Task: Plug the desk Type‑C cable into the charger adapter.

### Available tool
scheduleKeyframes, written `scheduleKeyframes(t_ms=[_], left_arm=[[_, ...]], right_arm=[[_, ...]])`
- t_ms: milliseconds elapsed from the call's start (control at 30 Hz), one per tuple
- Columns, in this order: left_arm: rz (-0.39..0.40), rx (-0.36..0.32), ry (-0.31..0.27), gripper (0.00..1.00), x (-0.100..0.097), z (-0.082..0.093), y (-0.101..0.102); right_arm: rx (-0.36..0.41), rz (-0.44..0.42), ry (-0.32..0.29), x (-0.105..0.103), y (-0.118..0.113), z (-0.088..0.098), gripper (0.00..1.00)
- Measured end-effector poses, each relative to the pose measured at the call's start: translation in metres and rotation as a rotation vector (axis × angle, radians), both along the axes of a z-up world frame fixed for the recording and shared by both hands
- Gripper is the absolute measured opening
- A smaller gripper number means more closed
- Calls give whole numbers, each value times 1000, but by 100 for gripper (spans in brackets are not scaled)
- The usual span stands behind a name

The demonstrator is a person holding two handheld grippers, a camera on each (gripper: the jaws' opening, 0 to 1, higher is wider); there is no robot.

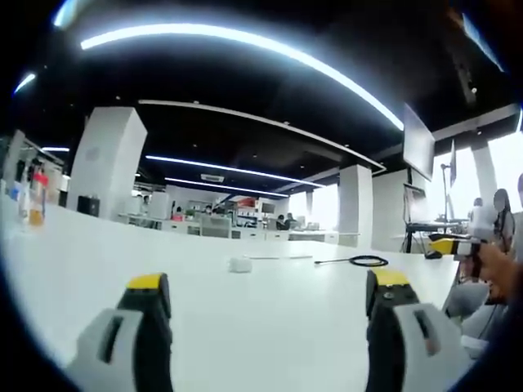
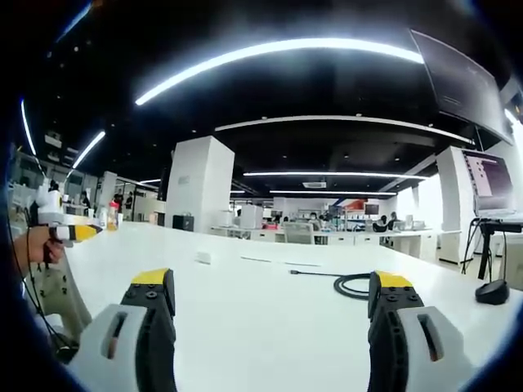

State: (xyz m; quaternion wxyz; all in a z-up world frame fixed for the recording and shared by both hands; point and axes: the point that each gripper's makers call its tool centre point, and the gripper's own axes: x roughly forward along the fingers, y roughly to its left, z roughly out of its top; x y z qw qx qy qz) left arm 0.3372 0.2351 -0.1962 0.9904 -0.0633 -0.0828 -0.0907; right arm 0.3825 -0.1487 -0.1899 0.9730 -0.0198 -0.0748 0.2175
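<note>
White table (image 1: 245, 318) runs wide; orange-capped bottle (image 1: 36, 198) far left edge; monitor on stand (image 2: 489, 184) at right w/ black round base (image 2: 493, 291); white pillars (image 2: 200, 184); ceiling light strips (image 1: 245, 41); office desks in bkgd.

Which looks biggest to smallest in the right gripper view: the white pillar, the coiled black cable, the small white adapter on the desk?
1. White pillar, though far back.
2. Coiled black cable.
3. White adapter, smallest.
Distances from the camera differ, so this ranks looks, not true size.
</note>
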Motion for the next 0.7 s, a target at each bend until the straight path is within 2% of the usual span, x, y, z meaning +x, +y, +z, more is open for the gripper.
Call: scheduleKeyframes(t_ms=[267, 533, 700], left_arm=[[4, 27, 0, 100, 9, 0, 6], [-19, 39, -4, 100, 32, 9, 10], [-49, 78, 12, 100, 49, 13, 8]], right_arm=[[1, 7, 6, 0, 2, -3, 100], [-4, 7, 14, 1, 3, -6, 100], [-4, 12, 16, 1, 5, -7, 100]])
